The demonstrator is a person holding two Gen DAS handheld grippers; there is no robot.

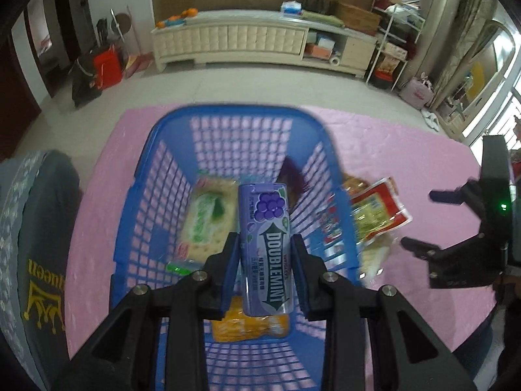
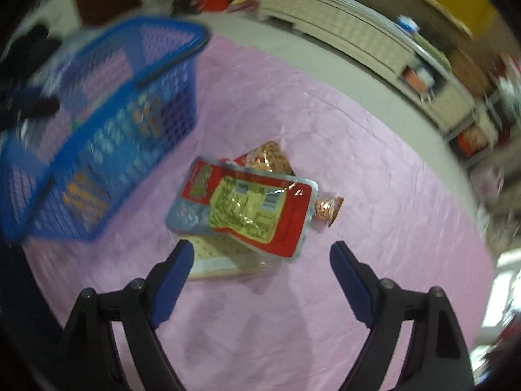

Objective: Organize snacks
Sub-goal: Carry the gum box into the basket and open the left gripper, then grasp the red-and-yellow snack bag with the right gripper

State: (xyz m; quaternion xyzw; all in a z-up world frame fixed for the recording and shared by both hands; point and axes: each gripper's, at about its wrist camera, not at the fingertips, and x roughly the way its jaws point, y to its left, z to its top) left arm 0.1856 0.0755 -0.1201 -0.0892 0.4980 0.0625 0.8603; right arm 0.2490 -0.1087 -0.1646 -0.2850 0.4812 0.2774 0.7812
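My left gripper [image 1: 264,242] is shut on a purple Doublemint gum bottle [image 1: 267,244] and holds it over the blue plastic basket [image 1: 234,114]. Inside the basket lie a green-and-white cracker pack [image 1: 206,220] and an orange snack pack [image 1: 247,325]. My right gripper [image 2: 262,251] is open and empty, just above the pink cloth, near a red-and-yellow snack pouch [image 2: 247,205]. That pouch lies on a pale cracker pack [image 2: 215,260] and a brown snack pack [image 2: 270,156]. The right gripper also shows in the left wrist view [image 1: 420,218], to the right of the pouch [image 1: 381,208].
The pink cloth [image 2: 358,163] covers the table. The basket [image 2: 107,123] stands to the left of the loose snacks. A grey garment with yellow print [image 1: 39,260] is at the table's left. A cream cabinet [image 1: 247,39] stands across the tiled floor.
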